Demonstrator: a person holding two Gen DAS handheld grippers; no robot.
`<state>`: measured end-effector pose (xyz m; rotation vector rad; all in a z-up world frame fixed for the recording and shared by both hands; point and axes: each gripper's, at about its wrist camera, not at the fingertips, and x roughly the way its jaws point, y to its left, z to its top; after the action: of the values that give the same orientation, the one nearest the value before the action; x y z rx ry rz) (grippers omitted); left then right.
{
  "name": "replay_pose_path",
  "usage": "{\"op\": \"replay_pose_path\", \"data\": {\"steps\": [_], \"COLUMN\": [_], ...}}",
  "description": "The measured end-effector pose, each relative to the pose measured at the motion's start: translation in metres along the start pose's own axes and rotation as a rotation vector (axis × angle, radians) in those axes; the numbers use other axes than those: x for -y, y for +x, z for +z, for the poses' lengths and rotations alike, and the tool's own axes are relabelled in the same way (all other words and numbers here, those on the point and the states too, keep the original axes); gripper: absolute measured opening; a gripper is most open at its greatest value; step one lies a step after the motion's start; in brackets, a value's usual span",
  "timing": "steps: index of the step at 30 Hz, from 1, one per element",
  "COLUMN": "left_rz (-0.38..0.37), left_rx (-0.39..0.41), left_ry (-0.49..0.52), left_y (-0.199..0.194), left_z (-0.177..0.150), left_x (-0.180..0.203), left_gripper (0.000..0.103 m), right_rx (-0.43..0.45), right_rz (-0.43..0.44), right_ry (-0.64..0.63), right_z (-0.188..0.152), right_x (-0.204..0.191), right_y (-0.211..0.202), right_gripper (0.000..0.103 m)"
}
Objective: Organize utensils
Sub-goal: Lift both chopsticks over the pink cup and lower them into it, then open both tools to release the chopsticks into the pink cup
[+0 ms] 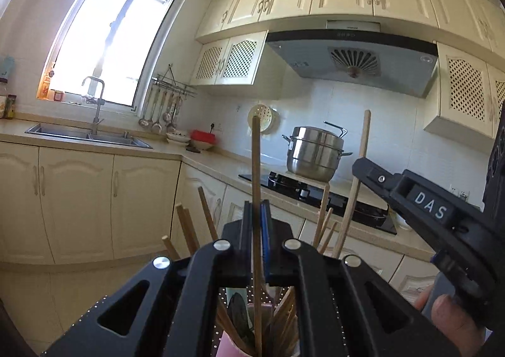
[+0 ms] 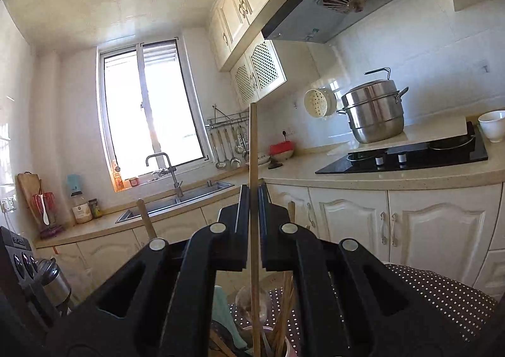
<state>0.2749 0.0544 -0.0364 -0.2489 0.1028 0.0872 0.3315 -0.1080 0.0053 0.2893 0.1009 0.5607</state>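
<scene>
Left tongs (image 1: 256,215) were pressed together on a wooden chopstick (image 1: 256,167), held upright, its top end well above the fingers, its lower end down in a pink cup (image 1: 232,342) directly below. More chopsticks (image 1: 285,309) stood in that cup, leaning outward at different angles. Cup sat on a dark polka-dot cloth (image 1: 222,294); which edge of the counter it was near, can't tell.

Right tongs (image 2: 252,199) were also pinching a single upright chopstick (image 2: 253,142), lower end reaching into the same cup (image 2: 288,347) among other sticks (image 2: 281,325). Polka-dot cloth (image 2: 442,300) spread right of the cup.

In the left wrist view the right tongs (image 1: 363,164) came in from the right edge, gripping a tilted chopstick (image 1: 359,167), with a hand (image 1: 451,316) on the handle.

Behind: steel pot (image 2: 374,110) on the stove (image 2: 410,155), sink (image 2: 176,202) under the window (image 2: 151,110).
</scene>
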Motion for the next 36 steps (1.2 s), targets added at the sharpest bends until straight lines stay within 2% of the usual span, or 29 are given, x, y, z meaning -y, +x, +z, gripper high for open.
{"op": "replay_pose_path", "data": {"steps": [3, 6, 9, 12, 14, 16, 19, 25, 36], "left_rz": [-0.012, -0.022, -0.029, -0.036, -0.03, -0.026, -0.029, -0.01, -0.018], "left_rx": [-0.046, -0.043, -0.044, -0.042, -0.029, -0.023, -0.028, -0.057, -0.063], "left_ry": [0.005, -0.012, -0.041, -0.035, -0.022, -0.016, 0.004, 0.048, 0.034], "left_y": [0.007, 0.003, -0.001, -0.005, -0.012, -0.016, -0.021, -0.027, -0.051], "left_z": [-0.008, -0.01, -0.01, -0.007, -0.005, -0.002, -0.001, -0.003, 0.008], "left_x": [-0.001, -0.006, -0.012, -0.013, -0.013, -0.011, -0.011, -0.007, -0.011], "left_gripper": [0.006, 0.007, 0.035, 0.035, 0.039, 0.053, 0.062, 0.073, 0.08], "right_rx": [-0.022, -0.041, -0.052, -0.064, -0.076, -0.086, -0.101, -0.15, -0.154], "right_rz": [-0.002, -0.011, -0.02, -0.027, -0.029, -0.036, -0.049, -0.073, -0.11], "right_ry": [-0.012, -0.028, -0.04, -0.059, -0.067, -0.074, -0.095, -0.085, -0.072], "right_z": [-0.01, -0.018, -0.022, -0.027, -0.031, -0.035, -0.043, -0.061, -0.055], "right_x": [0.0, 0.0, 0.001, -0.002, -0.003, -0.005, -0.008, -0.008, -0.013], "right_y": [-0.001, -0.005, -0.009, -0.014, -0.016, -0.018, -0.019, -0.022, -0.047], "right_gripper": [0.006, 0.006, 0.006, 0.006, 0.006, 0.006, 0.006, 0.006, 0.007]}}
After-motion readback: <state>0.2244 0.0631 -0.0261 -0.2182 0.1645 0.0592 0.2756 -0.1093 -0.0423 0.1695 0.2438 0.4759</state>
